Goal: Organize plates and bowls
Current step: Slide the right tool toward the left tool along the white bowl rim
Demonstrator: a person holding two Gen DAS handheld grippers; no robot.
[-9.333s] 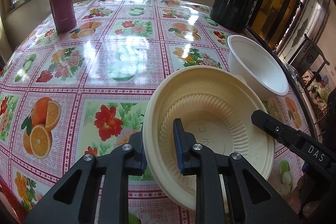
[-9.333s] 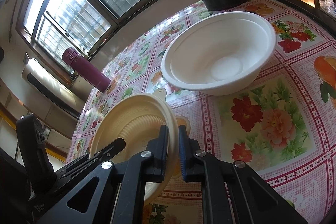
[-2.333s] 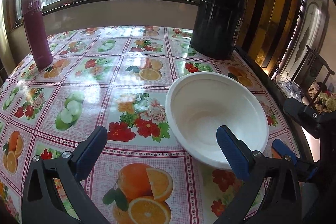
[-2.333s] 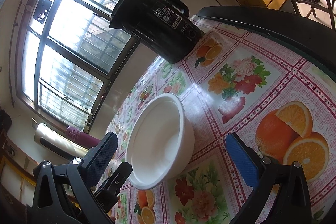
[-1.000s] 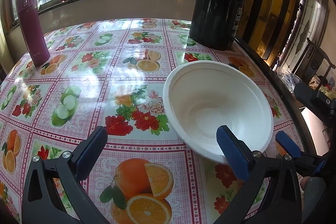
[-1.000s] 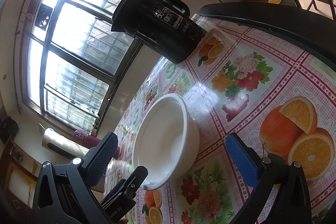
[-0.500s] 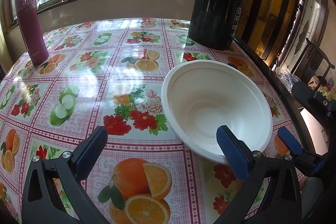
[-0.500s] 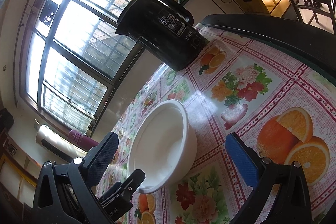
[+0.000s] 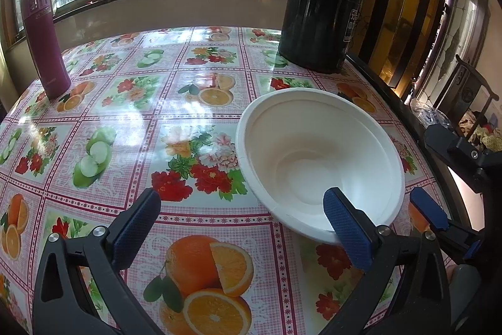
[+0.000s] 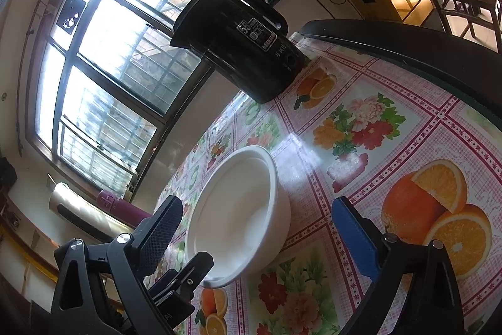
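Note:
A white bowl [image 9: 320, 159] stands upright near the right edge of the fruit-and-flower tablecloth. My left gripper [image 9: 243, 203] is open: its right pad hovers over the bowl's near rim and its left pad is over bare cloth. In the right wrist view the bowl [image 10: 241, 218] lies between the jaws of my right gripper [image 10: 255, 209]. Those jaws stand wide and are closing, and neither pad touches the bowl. The right gripper [image 9: 423, 165] also shows at the bowl's right side in the left wrist view. No plate is in view.
A tall black kettle [image 9: 320, 11] stands at the back right beyond the bowl. A maroon flask [image 9: 44, 40] is at the far left by the window. The table's dark edge [image 9: 408, 115] runs close to the bowl's right, with a chair beyond it.
Both grippers, earlier shut on a cream plate's rim, are now open and the plate is gone from view. Over the last second the right jaws narrowed slightly; the bowl stayed put.

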